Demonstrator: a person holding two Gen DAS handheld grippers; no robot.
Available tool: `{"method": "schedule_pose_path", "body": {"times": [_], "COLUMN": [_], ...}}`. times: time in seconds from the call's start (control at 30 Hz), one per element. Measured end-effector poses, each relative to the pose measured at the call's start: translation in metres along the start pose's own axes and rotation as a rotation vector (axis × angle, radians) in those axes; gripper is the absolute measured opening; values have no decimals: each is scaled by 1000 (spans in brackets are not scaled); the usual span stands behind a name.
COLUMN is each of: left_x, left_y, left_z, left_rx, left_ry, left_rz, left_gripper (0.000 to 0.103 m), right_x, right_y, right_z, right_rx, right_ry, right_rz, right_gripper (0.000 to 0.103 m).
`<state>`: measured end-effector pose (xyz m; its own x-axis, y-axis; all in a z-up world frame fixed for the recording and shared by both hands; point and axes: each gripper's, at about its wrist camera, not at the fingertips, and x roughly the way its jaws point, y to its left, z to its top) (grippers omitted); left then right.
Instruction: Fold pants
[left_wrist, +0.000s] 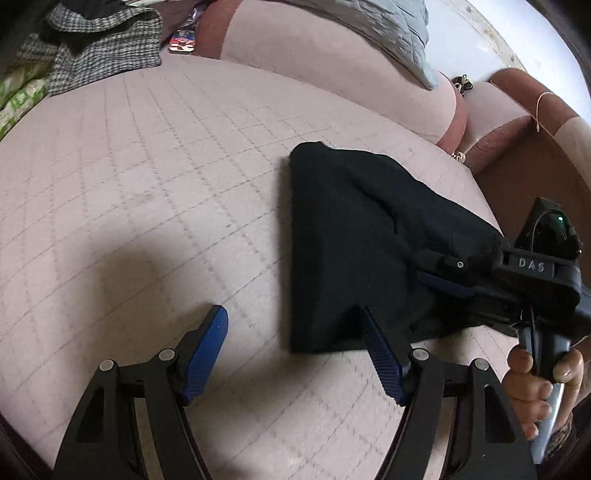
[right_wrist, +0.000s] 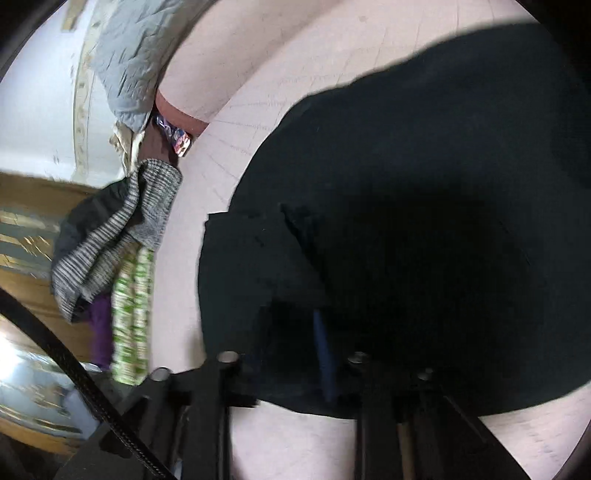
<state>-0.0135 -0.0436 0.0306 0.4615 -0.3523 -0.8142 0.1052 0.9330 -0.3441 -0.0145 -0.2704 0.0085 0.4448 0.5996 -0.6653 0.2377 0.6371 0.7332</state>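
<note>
Left gripper (left_wrist: 291, 325) hangs low over the sofa seat with its two blue-padded fingers (left_wrist: 205, 354) spread wide and nothing between them; the right-hand pad's tip just meets the near edge of the folded black fabric pants (left_wrist: 343, 236). Right gripper (left_wrist: 443, 275) reaches in from the right in a nearly level pose, held by a bare hand (left_wrist: 543, 384) wrapped around its handle, and its narrow jaws are pinched onto the right-hand edge of the pants. In the right wrist view that gripper (right_wrist: 325, 354) is almost buried in the dark cloth, only a blue pad showing through a fold.

Pants (right_wrist: 406, 221) lie as a compact, roughly rectangular bundle on the pale pink quilted sofa cushion (left_wrist: 147, 206), their left edge straight and flat, the right side lifted into soft ridges toward the clamped jaws.

Farther out, a grey-and-white houndstooth garment (left_wrist: 99, 44) lies heaped at the far left corner of the seat, beside a green-and-white patterned cloth (left_wrist: 18, 99). A grey quilted blanket (left_wrist: 380, 33) drapes over the pink backrest (left_wrist: 295, 51).
</note>
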Motion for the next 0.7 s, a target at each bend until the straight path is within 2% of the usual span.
{"method": "schedule_pose_path", "body": {"times": [0.03, 0.07, 0.1, 0.2, 0.23, 0.3, 0.33, 0.43, 0.53, 0.6, 0.63, 0.7], "left_x": [-5, -11, -15, -21, -19, -9, -2, 18, 17, 18, 19, 20], "left_y": [2, 4, 4, -2, -5, -13, -16, -14, -14, -14, -14, -16], "left_z": [0, 0, 0, 6, 7, 10, 10, 6, 3, 1, 1, -1], "left_rx": [-20, -39, -45, -22, -8, 20, 35, 24, 30, 41, 46, 65], "left_ry": [-12, -35, -54, -99, -100, -93, -78, 2, -24, -28, -31, -39], "left_rz": [-9, -24, -34, -42, -38, -27, -11, 0, -2, 0, 1, 7], "left_gripper": [73, 73, 73, 73, 73, 73, 73, 73, 73, 73, 73, 73], "right_x": [-7, -15, -23, -24, -20, 1, 17, 58, 104, 123, 130, 133], "right_y": [4, 13, 14, 29, 36, 54, 65, 90, 99, 94, 91, 85], "right_z": [-1, -1, 3, 20, 28, 47, 56, 66, 71, 75, 82, 99], "right_rx": [-34, -80, -103, -130, -129, -136, -145, -202, -203, -219, -216, -161], "right_ry": [-33, -67, -74, -56, -41, 47, 104, 213, 313, 284, 254, 183], "right_rz": [-68, -134, -129, -58, -25, 86, 141, 167, 150, 47, -2, -6], "right_gripper": [31, 35, 36, 38, 45, 59, 60, 60, 60, 58, 53, 51]}}
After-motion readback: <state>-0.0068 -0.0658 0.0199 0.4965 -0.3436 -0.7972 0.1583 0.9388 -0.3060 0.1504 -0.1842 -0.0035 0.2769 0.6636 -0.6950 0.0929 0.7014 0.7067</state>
